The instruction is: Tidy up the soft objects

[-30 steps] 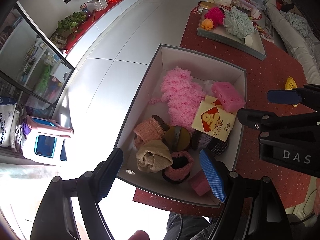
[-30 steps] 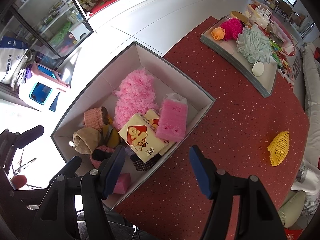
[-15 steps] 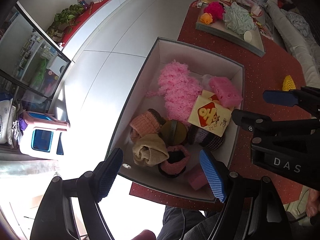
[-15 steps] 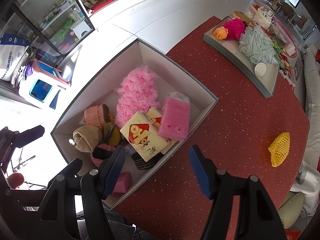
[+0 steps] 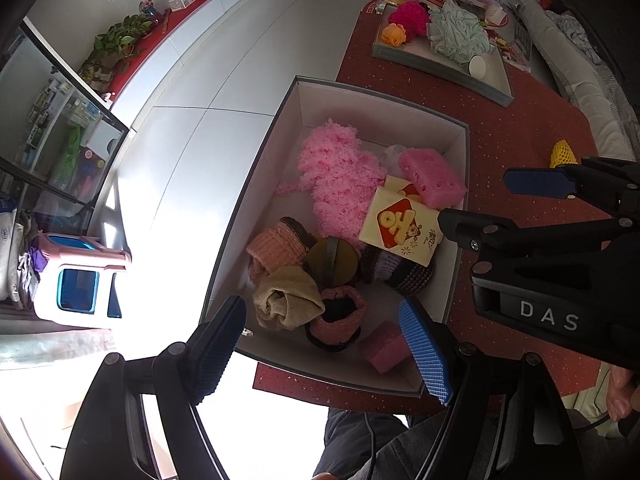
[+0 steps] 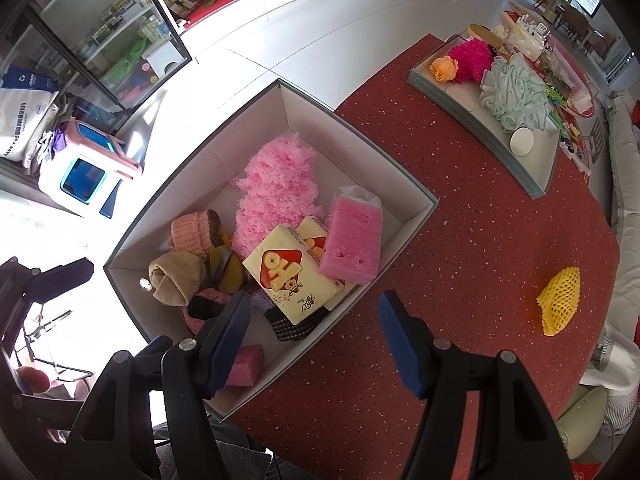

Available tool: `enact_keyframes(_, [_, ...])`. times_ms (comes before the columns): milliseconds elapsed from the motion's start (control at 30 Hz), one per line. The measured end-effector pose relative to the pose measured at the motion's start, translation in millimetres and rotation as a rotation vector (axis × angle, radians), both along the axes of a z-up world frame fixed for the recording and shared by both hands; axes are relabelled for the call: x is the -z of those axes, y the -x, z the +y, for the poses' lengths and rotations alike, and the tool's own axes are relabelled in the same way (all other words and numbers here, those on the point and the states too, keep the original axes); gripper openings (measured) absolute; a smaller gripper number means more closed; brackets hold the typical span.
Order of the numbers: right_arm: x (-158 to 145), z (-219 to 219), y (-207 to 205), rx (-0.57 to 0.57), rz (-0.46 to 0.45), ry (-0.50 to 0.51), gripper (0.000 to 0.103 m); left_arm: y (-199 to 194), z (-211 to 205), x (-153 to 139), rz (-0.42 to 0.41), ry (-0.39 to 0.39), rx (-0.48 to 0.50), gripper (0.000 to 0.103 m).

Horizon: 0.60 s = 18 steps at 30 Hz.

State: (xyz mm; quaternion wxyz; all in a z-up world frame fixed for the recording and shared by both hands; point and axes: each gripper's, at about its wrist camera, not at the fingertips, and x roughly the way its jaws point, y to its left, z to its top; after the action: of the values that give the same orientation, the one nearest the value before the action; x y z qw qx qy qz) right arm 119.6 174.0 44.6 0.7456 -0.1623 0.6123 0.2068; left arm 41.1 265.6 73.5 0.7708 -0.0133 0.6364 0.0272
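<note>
A grey box (image 5: 456,216) (image 6: 416,216) on the red table holds a fluffy pink piece (image 5: 340,176) (image 6: 280,188), a pink sponge (image 5: 432,176) (image 6: 352,236), yellow tissue packs (image 5: 400,224) (image 6: 288,272), knitted rolls (image 5: 276,248) (image 6: 192,232) and a tan cloth (image 5: 286,304) (image 6: 176,276). My left gripper (image 5: 320,352) is open and empty above the box's near end. My right gripper (image 6: 316,340) is open and empty over the box's near right rim; it shows in the left wrist view (image 5: 532,200). A yellow foam net (image 6: 560,300) (image 5: 562,152) lies on the table to the right.
A grey tray (image 6: 532,172) (image 5: 492,88) at the far end holds a magenta pompom (image 6: 470,60), an orange flower (image 6: 443,68) and a pale green bath puff (image 6: 514,92). A pink and white stool (image 6: 84,172) stands on the floor at left. A sofa runs along the right.
Both grippers have pulled back and risen slightly, so the box looks a little smaller and farther. Both stay open; nothing in the box moved.
</note>
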Motion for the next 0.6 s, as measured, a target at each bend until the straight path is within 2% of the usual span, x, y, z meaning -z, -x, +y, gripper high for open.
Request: enact_keyframes(600, [0.2,1.5,0.3,0.0,-0.001,0.0,0.07,0.1,6.9,-5.0,-0.015,0.019,-0.032,0.08])
